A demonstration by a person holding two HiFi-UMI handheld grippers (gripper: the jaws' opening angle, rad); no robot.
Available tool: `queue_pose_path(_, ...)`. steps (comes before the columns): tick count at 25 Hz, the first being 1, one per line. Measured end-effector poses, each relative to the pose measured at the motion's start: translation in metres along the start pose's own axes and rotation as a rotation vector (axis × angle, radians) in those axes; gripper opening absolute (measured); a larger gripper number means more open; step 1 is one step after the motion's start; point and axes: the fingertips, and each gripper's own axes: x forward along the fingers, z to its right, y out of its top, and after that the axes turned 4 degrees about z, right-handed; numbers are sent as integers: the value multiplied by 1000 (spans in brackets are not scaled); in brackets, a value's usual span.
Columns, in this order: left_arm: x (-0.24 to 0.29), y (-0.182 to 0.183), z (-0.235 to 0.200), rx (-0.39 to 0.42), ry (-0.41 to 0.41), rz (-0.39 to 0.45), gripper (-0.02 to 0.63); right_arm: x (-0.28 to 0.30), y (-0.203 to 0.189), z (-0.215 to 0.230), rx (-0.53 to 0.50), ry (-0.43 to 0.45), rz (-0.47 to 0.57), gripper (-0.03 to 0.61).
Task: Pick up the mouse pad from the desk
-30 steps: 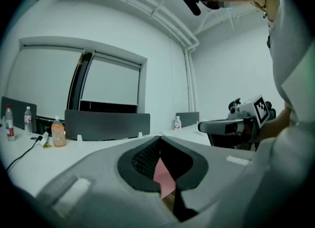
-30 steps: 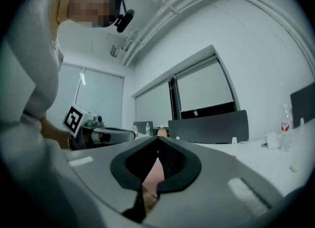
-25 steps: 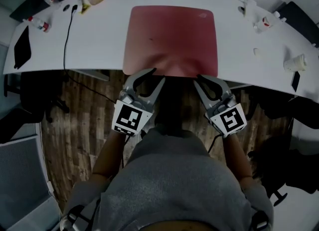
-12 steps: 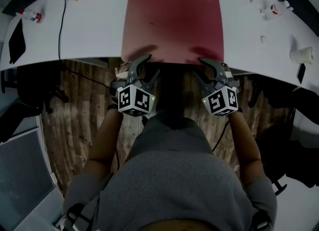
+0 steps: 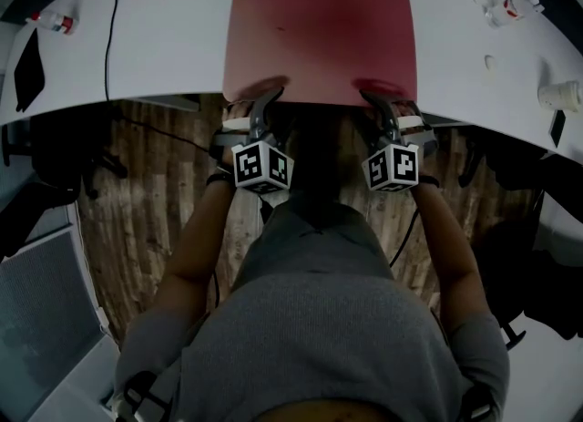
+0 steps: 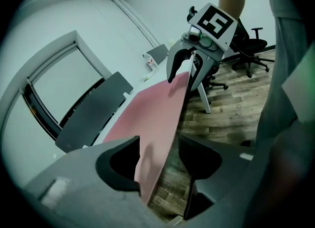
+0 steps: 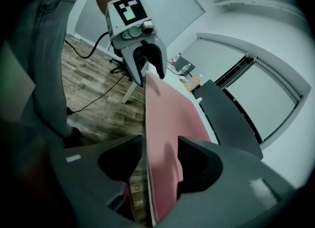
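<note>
**Both tools straddle the pad's border; no grip yet**

The white table [image 5: 137,56] carries the red mouse pad [image 5: 319,28], which lies flat at the middle of the table's near edge, its front border right at that edge. The left tool [image 5: 262,108] sits at the pad's near-left corner and the right tool [image 5: 383,112] at its near-right corner. Each tool's jaws have just been opening and stand wide, with the pad's border between them but not pinched. The reach looks finished. Closing on the pad and lifting it off the table remain.
</note>
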Motion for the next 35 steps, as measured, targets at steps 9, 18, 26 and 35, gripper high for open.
queue_pose_path(9, 16, -18, 9, 88, 9, -40, 241, 19, -30, -7, -30, 3, -72, 182)
queue_pose_path(18, 13, -14, 0, 86, 33, -18, 145, 14, -26, -1, 60, 34, -32, 115)
queue_pose_path(26, 10, -9, 0, 76, 43, -1, 23, 11, -27, -6, 69, 61, -30, 43)
queue_pose_path(35, 24, -29, 5, 100, 62, -128, 101, 6, -21, 5, 130, 51, -17, 17)
